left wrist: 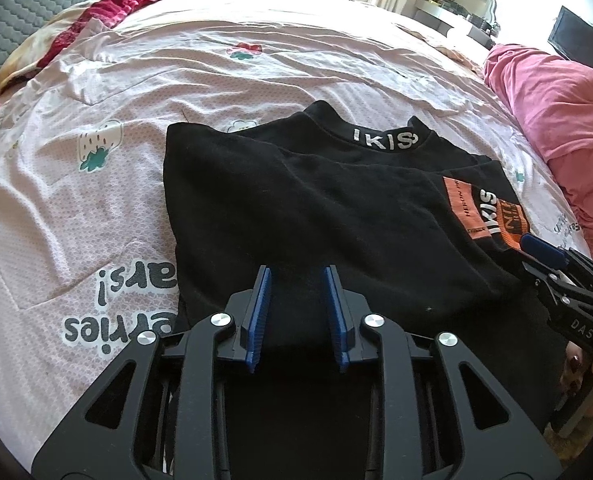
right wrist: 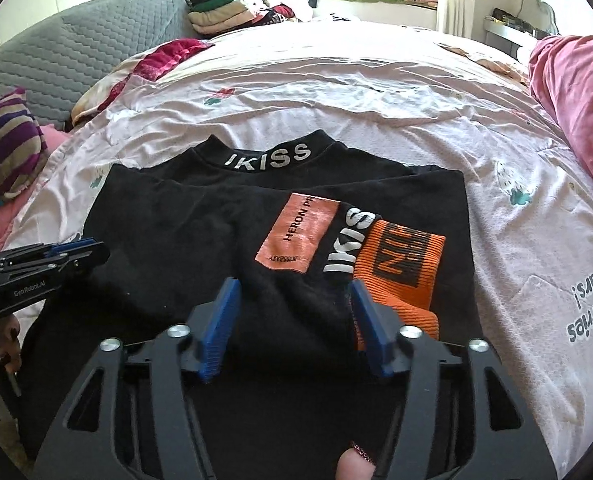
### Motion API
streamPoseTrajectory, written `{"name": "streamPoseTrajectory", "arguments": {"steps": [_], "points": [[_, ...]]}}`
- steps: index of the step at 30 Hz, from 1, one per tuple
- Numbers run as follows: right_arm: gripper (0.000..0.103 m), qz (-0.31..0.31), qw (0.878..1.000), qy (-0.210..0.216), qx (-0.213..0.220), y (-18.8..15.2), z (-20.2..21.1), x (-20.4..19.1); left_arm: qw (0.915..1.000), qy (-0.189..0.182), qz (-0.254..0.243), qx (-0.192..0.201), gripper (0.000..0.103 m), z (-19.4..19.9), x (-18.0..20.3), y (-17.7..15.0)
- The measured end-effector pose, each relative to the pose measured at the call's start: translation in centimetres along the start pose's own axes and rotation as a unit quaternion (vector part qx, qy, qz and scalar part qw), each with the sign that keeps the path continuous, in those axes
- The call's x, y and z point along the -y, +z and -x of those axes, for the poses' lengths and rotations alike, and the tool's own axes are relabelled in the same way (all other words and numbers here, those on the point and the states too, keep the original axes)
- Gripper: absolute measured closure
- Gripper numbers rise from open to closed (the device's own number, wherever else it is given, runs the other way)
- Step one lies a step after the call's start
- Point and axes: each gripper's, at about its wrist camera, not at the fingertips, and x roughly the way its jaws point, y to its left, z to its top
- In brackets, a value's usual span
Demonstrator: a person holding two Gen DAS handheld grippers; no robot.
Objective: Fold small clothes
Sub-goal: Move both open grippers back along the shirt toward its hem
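We've got both grippers' fingers clear of the black top [right wrist: 200, 240] (left gripper [left wrist: 297, 280] narrow, right gripper [right wrist: 294, 296] wide), so any snag could undo the fold.

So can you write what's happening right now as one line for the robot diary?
stage: fold laid down | black top flat on bed sheet | left gripper open, empty | right gripper open, empty | orange cuff on top
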Motion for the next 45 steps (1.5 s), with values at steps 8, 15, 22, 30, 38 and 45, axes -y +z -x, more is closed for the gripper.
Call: {"name": "streamPoseTrajectory", "arguments": {"steps": [8,15,22,30,38,45], "points": [[0.021,-0.007,1.000,0.007,0.015,0.3,1.2,0.0,1.0000,-0.007,-0.004,0.006,0.074,0.9,0.4,0.0],[0.013,-0.025,0.999,0.009,0.034,0.6,2.4,0.6,0.9999,-0.006,-0.004,0.014,0.063,1.8,0.2,0.1],[0.010,-0.038,0.998,0.003,0.052,0.5,3.8,1.1,0.9996,0.003,0.000,0.028,0.037,3.0,-0.3,0.0],[0.007,-0.041,0.997,-0.006,0.068,0.4,5.3,1.3,0.9988,0.009,0.004,0.049,0.021,4.9,-0.6,-0.3],[0.007,-0.045,0.996,-0.007,0.081,0.1,6.6,1.2,0.9976,0.018,0.016,0.065,0.010,6.4,-1.2,-0.7],[0.007,-0.046,0.994,-0.007,0.095,0.0,7.8,1.2,0.9968,0.018,0.019,0.076,0.010,7.7,-1.1,-1.1]]}}
